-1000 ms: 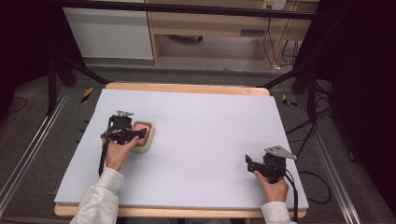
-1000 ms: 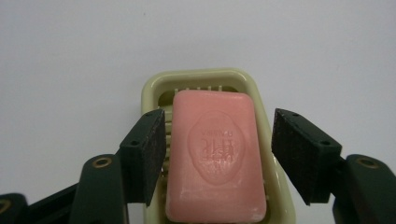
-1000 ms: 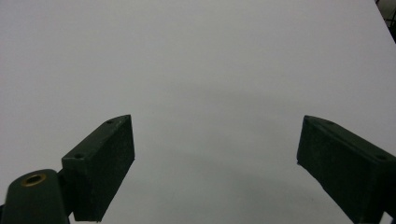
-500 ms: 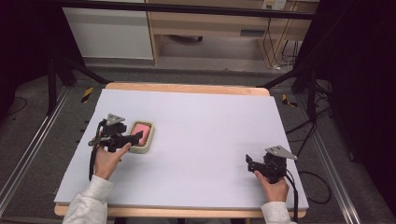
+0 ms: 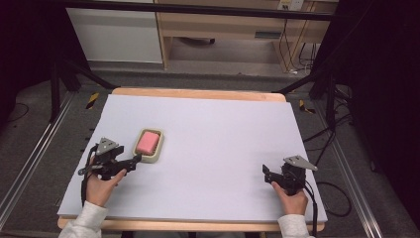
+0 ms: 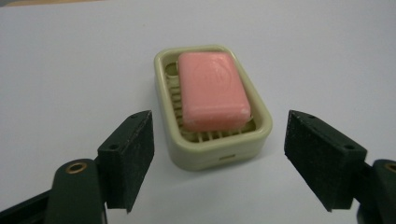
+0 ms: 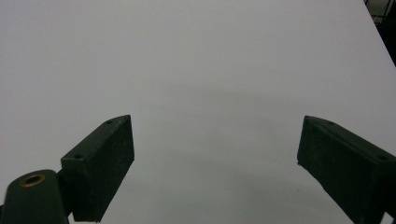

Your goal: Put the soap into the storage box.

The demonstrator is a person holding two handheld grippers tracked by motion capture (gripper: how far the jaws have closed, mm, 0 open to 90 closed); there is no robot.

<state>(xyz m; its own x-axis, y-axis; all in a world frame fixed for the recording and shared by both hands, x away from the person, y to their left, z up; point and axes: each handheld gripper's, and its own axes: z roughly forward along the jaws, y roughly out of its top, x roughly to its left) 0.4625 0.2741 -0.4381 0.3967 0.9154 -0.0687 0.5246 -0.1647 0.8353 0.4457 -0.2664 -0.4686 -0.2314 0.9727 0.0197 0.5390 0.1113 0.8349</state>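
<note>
A pink bar of soap [image 5: 147, 143] lies in a pale green soap dish [image 5: 148, 159] on the left half of the white table sheet. My left gripper [image 5: 133, 161] sits just short of the dish's near-left end and points at it. In the left gripper view the soap [image 6: 212, 88] and the dish [image 6: 219, 156] lie a little beyond my left gripper [image 6: 218, 140]. Its jaws have just been opening, stand wide apart and have nothing between them. My right gripper [image 5: 266, 173] rests open near the front right of the sheet, and in its own view my right gripper [image 7: 215, 154] has bare sheet ahead.
The white sheet [image 5: 223, 134] covers a wooden table [image 5: 198, 93]. Dark frame bars [image 5: 64, 69] and cables [image 5: 332, 188] run along both sides, and shelving stands behind the far edge.
My left gripper drew back from over the dish toward the near left and its jaws opened. The soap stayed in the dish. The right gripper kept still.
</note>
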